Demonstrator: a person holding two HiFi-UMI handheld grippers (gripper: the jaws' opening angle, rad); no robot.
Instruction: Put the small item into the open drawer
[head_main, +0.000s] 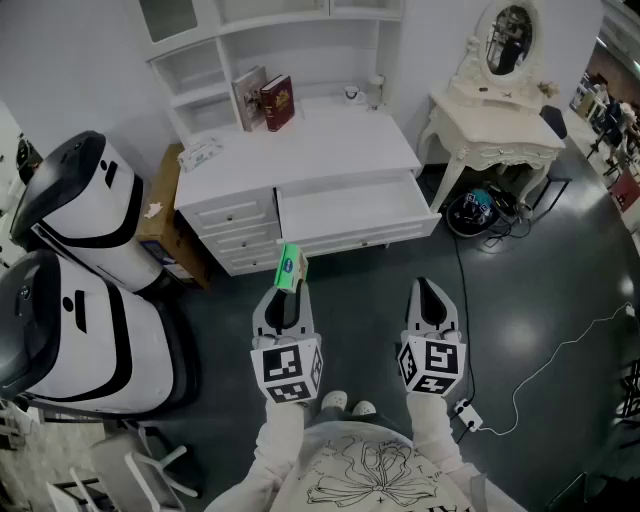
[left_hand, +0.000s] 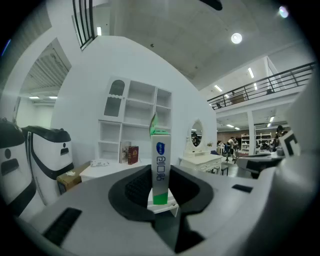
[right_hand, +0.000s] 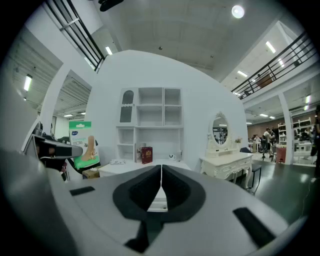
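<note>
A small green-and-white box (head_main: 291, 268) is clamped upright in my left gripper (head_main: 289, 285), edge-on between the jaws in the left gripper view as the box (left_hand: 160, 167). The left gripper hangs above the floor just in front of the white desk's open drawer (head_main: 350, 210), which is pulled out and looks bare inside. My right gripper (head_main: 431, 293) is beside it to the right, jaws closed together on nothing (right_hand: 160, 187). In the right gripper view the box (right_hand: 84, 143) shows at the far left, with the desk and shelves behind.
A white desk (head_main: 300, 150) with a shelf unit carries two books (head_main: 265, 100) and a cup (head_main: 352, 94). A white vanity with an oval mirror (head_main: 500, 120) stands right. Two large white-and-black machines (head_main: 80, 280) sit left. Cables and a power strip (head_main: 466, 412) lie on the dark floor.
</note>
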